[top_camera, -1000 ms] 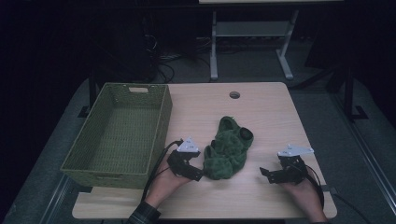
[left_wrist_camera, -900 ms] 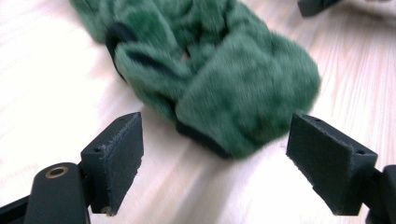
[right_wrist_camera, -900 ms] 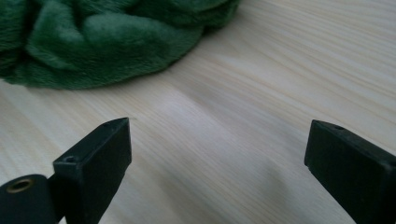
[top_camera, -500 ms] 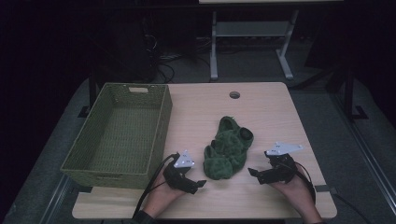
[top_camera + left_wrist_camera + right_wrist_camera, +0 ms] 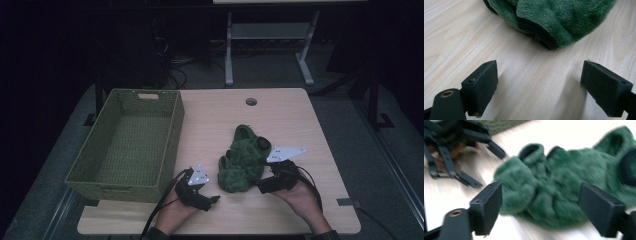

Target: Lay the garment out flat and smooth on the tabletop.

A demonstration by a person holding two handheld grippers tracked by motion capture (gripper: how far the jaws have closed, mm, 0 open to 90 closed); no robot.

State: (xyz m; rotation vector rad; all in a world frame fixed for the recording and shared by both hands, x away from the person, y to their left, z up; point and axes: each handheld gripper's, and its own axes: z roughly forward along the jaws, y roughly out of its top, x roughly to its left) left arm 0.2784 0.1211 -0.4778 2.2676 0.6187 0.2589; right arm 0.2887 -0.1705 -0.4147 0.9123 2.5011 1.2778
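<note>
Beside the green fleece, both grippers' fingers stand apart.

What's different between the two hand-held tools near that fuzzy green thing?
The left tool sits short of the green plush cloth, its jaws wide over bare table. The right tool has reached the cloth's edge, with plush between its jaws, which have just been closing. Both are black and not yet gripping.

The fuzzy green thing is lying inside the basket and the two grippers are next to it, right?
Not quite. The fuzzy green thing lies on the bare table, to the right of the basket, not in it. The high view shows that. The left gripper and right gripper are indeed beside it.
</note>
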